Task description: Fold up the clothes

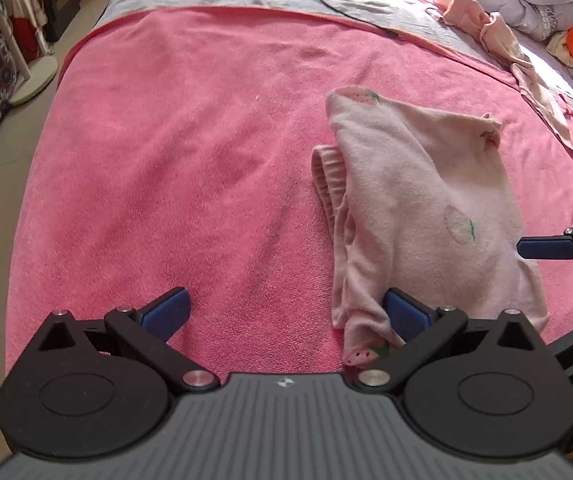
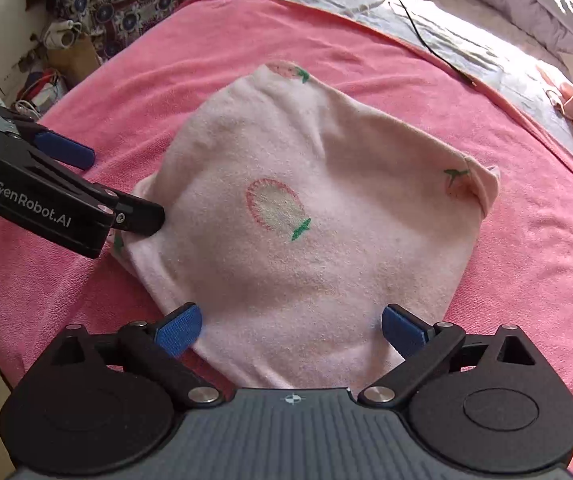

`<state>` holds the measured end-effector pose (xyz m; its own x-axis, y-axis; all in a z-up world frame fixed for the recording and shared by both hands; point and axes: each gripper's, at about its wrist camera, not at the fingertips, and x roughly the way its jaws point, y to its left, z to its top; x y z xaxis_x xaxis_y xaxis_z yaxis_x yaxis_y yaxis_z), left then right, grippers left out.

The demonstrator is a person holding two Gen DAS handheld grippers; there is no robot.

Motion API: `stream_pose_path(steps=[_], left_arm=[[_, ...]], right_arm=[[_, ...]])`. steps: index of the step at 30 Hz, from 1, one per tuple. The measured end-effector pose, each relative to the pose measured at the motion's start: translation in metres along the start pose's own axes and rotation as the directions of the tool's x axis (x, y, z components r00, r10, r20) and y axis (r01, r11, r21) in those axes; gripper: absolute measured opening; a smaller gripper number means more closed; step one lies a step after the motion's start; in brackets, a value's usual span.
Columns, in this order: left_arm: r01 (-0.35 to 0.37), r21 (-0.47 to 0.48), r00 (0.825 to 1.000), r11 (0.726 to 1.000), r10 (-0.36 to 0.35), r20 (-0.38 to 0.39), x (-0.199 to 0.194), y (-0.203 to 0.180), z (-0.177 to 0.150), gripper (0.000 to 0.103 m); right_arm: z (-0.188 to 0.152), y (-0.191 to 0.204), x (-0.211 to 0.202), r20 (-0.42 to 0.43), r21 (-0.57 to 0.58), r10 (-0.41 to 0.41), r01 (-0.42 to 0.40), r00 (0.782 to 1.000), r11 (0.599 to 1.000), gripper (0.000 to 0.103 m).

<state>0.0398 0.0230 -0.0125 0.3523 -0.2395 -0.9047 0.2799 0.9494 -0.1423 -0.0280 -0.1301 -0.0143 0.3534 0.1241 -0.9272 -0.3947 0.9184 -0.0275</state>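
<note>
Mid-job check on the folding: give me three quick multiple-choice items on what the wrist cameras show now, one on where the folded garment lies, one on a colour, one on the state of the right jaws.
1. Where does the pale pink garment lie?
A. On the pink towel
B. On the floor
C. In a basket

2. What colour are the pads of the right gripper?
A. Red
B. Blue
C. Yellow

3. How do the right jaws stand?
A. Shut on the garment
B. Shut on nothing
C. Open wide over the garment's near edge

Answers:
1. A, the towel shows on all sides of the garment.
2. B, both pads are blue in the right wrist view.
3. C, the pads stand far apart and pinch no cloth.
</note>
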Motion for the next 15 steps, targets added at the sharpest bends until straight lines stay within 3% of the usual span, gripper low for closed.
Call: stream_pose_path(steps=[3,7,11,15], left_arm=[[0.012,0.198,0.996,0.98,-0.03,0.089,-0.027,-0.005,0.009,0.103],[0.109,0.421,0.984,0.9,-0.159,0.085,-0.04,-0.006,0.037,0.103],[0.162,0.615,0.968,0.772,-0.247,0.055,-0.037,-0.03,0.051,0.103],[0.215,0.764,0.95,0.608,-0.31,-0.02,-0.024,-0.053,0.049,0.102]], right_arm=[[-0.002,-0.01,-0.016,0.025,-0.044,0.0,0.001,1.0,0.999,0.098],[-0.002,-0.02,-0.03,0.065,-0.174,0.032,-0.021,0.997,0.985,0.098],[0.017,-0.024,-0.026,0.079,-0.382,0.091,-0.054,0.993,0.923,0.098],[0.028,-0.029,-0.015,0.039,-0.542,0.13,-0.088,0.991,0.836,0.098]])
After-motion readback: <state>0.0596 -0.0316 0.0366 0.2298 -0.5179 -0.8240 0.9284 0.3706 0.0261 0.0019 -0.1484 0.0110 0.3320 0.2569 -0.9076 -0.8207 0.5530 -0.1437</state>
